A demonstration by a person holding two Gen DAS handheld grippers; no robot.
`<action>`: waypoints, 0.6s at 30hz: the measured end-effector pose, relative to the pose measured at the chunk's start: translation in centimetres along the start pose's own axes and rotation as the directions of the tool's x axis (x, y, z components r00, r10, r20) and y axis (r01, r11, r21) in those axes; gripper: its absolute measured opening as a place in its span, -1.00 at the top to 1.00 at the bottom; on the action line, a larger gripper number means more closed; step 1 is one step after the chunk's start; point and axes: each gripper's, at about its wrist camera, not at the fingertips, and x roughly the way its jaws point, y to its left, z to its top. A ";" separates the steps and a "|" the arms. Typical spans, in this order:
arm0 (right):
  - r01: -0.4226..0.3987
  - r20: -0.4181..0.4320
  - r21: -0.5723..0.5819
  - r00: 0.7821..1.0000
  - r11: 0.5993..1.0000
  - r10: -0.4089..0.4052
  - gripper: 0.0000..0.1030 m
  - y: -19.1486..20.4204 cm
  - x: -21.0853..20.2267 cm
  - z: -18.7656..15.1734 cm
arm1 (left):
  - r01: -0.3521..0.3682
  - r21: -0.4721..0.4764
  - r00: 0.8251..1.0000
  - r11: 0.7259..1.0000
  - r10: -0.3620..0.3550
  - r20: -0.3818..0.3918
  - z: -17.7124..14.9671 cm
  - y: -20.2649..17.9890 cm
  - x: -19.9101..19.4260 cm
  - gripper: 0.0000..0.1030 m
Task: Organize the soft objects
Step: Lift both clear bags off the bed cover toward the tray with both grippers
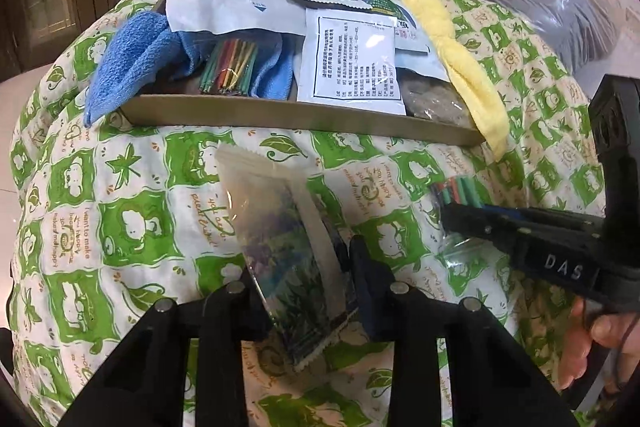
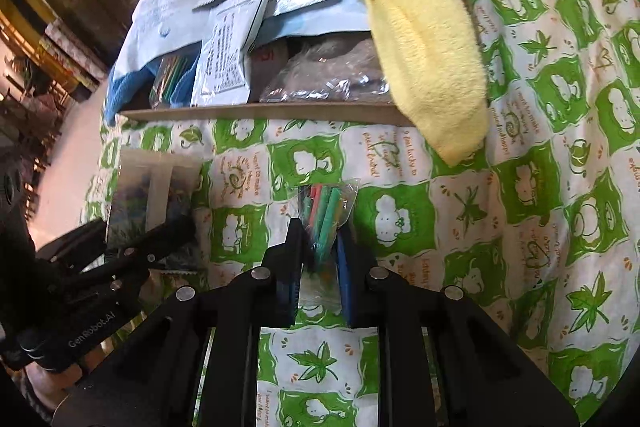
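left wrist view: the left tongs (image 1: 308, 291) are closed on a clear packet (image 1: 280, 247) with dark printed contents, pinched between the two fingers and sticking up and forward above the green-and-white quilt (image 1: 120, 207). beyond it sits a shallow cardboard box (image 1: 280, 115) holding a blue cloth (image 1: 132, 63), paper sachets (image 1: 352, 63) and a yellow cloth (image 1: 460, 59) draped over its right edge. the right tongs (image 1: 452, 213) come in from the right.

right wrist view: the right tongs (image 2: 318, 255) are nearly shut on a small bag of coloured sticks (image 2: 326, 211), its top poking out past the fingertips. the left tongs (image 2: 152, 227) hold the clear packet (image 2: 148, 187) at the left, near the box (image 2: 280, 113).
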 end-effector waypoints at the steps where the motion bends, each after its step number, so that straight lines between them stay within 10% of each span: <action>1: -0.004 -0.001 0.005 1.000 1.000 0.004 0.71 -0.4 -0.2 0.1 | 0.001 -0.001 1.000 1.000 -0.001 -0.001 0.1 -0.1 0.0 0.37; 18: -0.024 0.018 0.036 1.000 0.999 0.024 0.71 -0.9 -0.5 0.2 | 0.065 -0.058 0.996 0.996 -0.061 0.071 0.2 0.8 -2.4 0.53</action>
